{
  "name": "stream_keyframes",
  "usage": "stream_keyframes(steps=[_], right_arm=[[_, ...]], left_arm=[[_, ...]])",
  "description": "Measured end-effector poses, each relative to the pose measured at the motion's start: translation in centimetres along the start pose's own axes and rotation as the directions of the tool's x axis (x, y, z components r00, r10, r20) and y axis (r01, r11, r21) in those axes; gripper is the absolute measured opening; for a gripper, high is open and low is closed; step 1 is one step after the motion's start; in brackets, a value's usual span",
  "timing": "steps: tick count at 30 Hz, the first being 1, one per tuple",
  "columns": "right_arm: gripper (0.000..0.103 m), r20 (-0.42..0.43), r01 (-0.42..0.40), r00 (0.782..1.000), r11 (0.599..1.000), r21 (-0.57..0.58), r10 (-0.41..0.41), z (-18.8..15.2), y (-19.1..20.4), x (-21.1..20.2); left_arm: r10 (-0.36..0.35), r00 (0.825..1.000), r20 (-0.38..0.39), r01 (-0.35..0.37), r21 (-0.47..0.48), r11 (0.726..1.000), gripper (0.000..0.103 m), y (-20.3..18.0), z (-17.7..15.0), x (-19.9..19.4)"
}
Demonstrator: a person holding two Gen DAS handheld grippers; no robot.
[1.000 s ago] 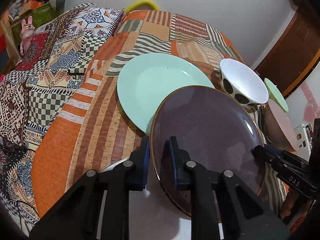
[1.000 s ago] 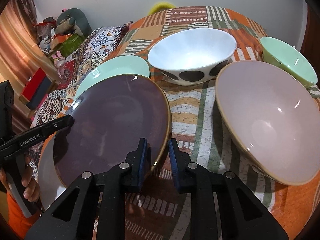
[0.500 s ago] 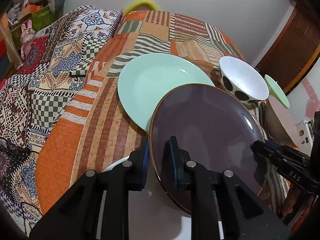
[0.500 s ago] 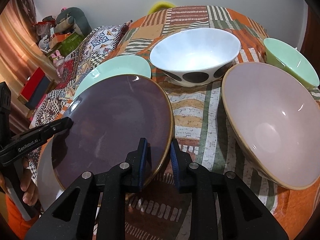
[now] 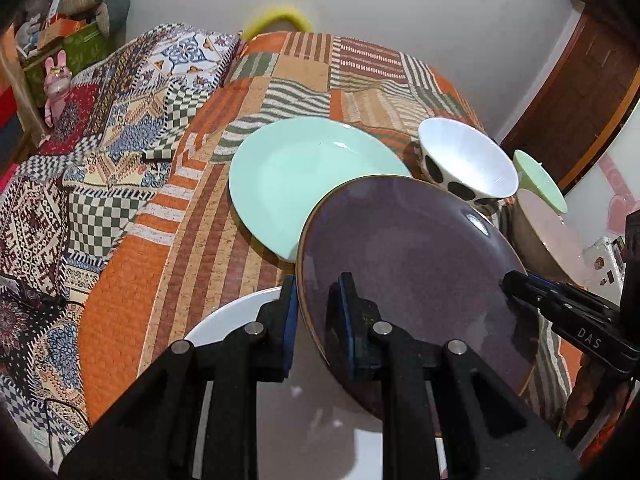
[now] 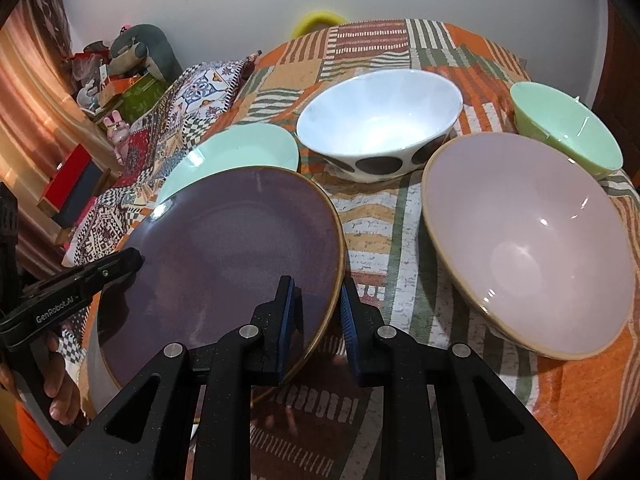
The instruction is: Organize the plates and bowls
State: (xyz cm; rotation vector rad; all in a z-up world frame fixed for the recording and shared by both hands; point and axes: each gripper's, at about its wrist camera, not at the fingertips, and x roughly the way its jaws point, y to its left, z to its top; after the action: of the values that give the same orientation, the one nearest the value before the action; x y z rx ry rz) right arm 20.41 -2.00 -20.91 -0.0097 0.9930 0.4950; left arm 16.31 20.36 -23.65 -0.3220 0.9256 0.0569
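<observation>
Over the near edge of the patchwork cloth (image 6: 384, 208), a purple plate (image 5: 412, 264) is held tilted, gripped at two opposite rim spots. Glossy dark purple glaze, thin tan-gold rim, round, shallow, one small glare spot near its far right edge. Left gripper (image 5: 318, 316) clamped on its near-left rim, one blue-padded finger under, one on top of the face. Right gripper (image 6: 316, 316) straddles the near-right rim, one finger on the face, the other outside the edge; a gap shows at the outer pad, so cannot tell if it pinches. Purple plate hangs above a white plate (image 5: 228, 324) that sits nearest, partly covered. Far-left of it, a mint plate (image 5: 304, 176) lies flat on the cloth, its near-right edge hidden behind the purple one; touching or not, cannot tell. Far centre: white bowl (image 6: 380, 120) with big dark spots on the outside, upright. Right: pink bowl (image 6: 528, 248), large, glossy, tan rim, tilted toward the camera. Far right: small green bowl (image 6: 568, 128), just beside the pink one. Left of the bed area, a shelf with stuffed toys (image 6: 140, 52), blurred.
</observation>
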Motion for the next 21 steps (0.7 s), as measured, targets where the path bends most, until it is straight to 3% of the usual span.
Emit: stream_keyframes(steps=[21], right_arm=[[0.021, 0.138, 0.0, 0.99, 1.0, 0.017, -0.003, -1.0, -0.5, -8.3]], left_arm=[[-0.049, 0.994, 0.096, 0.043, 0.068, 0.997, 0.019, -5.4, -1.5, -8.4]])
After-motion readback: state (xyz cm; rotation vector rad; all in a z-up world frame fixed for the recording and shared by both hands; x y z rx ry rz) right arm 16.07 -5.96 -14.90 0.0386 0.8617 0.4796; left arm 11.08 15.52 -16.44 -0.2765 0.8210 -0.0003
